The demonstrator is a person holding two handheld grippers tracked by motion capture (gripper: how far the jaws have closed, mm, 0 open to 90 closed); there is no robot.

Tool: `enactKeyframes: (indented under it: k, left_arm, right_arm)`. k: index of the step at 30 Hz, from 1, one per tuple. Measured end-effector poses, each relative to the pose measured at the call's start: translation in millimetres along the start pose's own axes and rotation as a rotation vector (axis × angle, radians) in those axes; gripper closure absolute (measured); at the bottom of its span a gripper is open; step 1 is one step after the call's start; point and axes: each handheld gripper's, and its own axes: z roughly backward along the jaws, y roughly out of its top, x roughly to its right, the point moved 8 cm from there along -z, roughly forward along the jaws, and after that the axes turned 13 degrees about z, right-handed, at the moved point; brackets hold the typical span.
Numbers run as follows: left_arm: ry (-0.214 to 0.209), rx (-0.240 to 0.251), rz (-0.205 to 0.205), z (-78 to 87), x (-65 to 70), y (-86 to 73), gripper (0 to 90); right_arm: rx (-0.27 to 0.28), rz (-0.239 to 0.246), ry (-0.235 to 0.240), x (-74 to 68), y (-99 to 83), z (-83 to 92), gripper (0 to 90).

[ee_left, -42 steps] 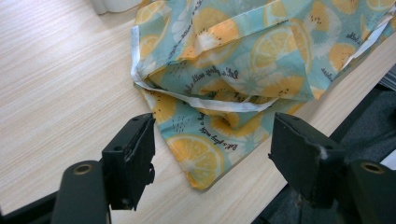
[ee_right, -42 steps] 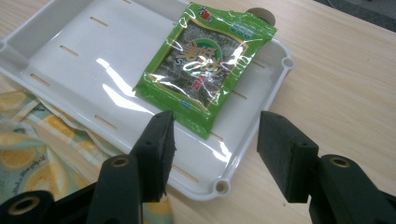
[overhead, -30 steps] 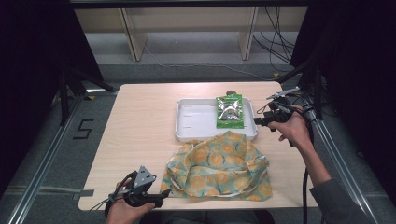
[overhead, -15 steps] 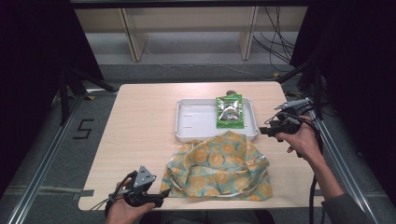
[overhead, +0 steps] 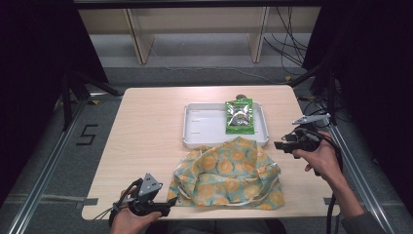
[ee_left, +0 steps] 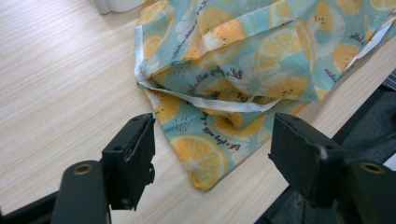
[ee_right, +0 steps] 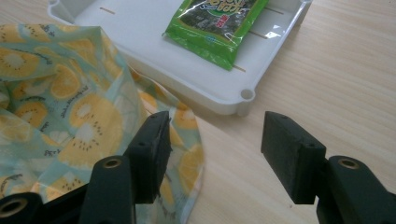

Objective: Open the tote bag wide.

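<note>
A cloth bag [overhead: 229, 170] printed with orange slices on pale blue lies crumpled at the table's near edge. Behind it stands a white tray [overhead: 204, 126] holding a green snack packet [overhead: 239, 116] at its right end. My left gripper [overhead: 168, 204] rests at the near left, open, pointing at the bag's [ee_left: 243, 60] left corner, which lies just ahead of the left gripper's [ee_left: 212, 140] jaws. My right gripper [overhead: 278, 145] hovers right of the bag, open; its jaws have just been opening with nothing between them. The right gripper [ee_right: 217, 135] looks over the bag's [ee_right: 60, 93] edge, the tray's [ee_right: 140, 28] corner and the packet [ee_right: 219, 23].
Bare wooden tabletop [overhead: 146, 126] spreads left of the tray and bag. A narrow strip of table [overhead: 302, 180] lies right of the bag. Metal rails [overhead: 44, 161] and dark floor flank the table, and shelving legs stand behind it.
My right hand has drawn back from the tray's right side, moving right and toward the near edge. The left hand, bag, tray and packet have stayed put.
</note>
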Motion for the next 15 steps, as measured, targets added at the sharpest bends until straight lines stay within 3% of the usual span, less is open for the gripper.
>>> enactKeyframes:
  k: [1,2,3,5,6,7,8,9,10,11,12,13,14,15]
  left_arm:
    - [0.0,0.001,0.008,-0.3,0.3,-0.3,30.4]
    - [0.001,0.0,0.006,-0.3,0.2,-0.3,30.4]
    - [0.001,0.001,0.006,-0.2,0.3,-0.3,30.4]
    - [0.012,-0.003,-0.003,0.1,-1.0,-0.5,30.3]
    - [0.011,-0.003,-0.002,0.0,-0.9,-0.5,30.4]
    - [0.003,-0.008,-0.005,0.6,-0.2,-0.7,30.3]
    - [0.013,-0.045,-0.051,3.2,-3.8,-2.4,30.3]
    - [0.011,-0.041,-0.047,2.8,-3.4,-2.3,30.3]
    - [0.007,-0.032,-0.038,2.2,-2.5,-2.1,30.3]
    - [0.009,-0.04,-0.047,2.8,-3.2,-2.4,30.3]
    - [0.011,-0.037,-0.043,2.8,-2.9,-2.1,30.3]
    - [0.015,-0.044,-0.058,3.4,-4.3,-2.1,30.2]
    - [0.011,-0.041,-0.065,3.7,-4.5,-1.6,30.2]
    - [0.003,0.006,-0.008,0.5,-0.2,0.6,30.2]
  right_arm:
    - [0.03,0.007,0.002,-1.0,1.1,-1.0,41.9]
    - [0.009,0.01,0.002,-1.8,-2.2,0.7,41.4]
    - [0.028,-0.001,0.005,-4.0,-1.9,0.6,40.9]
    - [0.041,0.051,0.0,-2.3,-5.6,0.5,40.1]
    - [0.037,0.004,0.003,-6.1,-8.0,1.7,39.9]
    - [0.02,0.006,0.007,-6.5,-10.9,3.7,39.8]
    - [0.044,0.021,0.003,-5.5,-11.8,3.0,39.6]
    - [0.014,0.035,0.013,-5.4,-15.9,6.0,39.4]
    - [0.015,0.019,0.005,-6.8,-18.7,6.3,39.3]
    - [0.06,0.031,-0.003,-6.5,-18.0,3.9,39.1]
    - [0.035,0.054,0.006,-6.1,-21.5,6.7,38.8]
    - [0.009,0.015,0.038,-11.0,-24.2,9.2,38.8]
    - [0.006,0.017,0.027,-11.1,-27.0,8.9,38.8]
    - [0.019,-0.016,0.021,-14.4,-26.7,10.0,38.8]
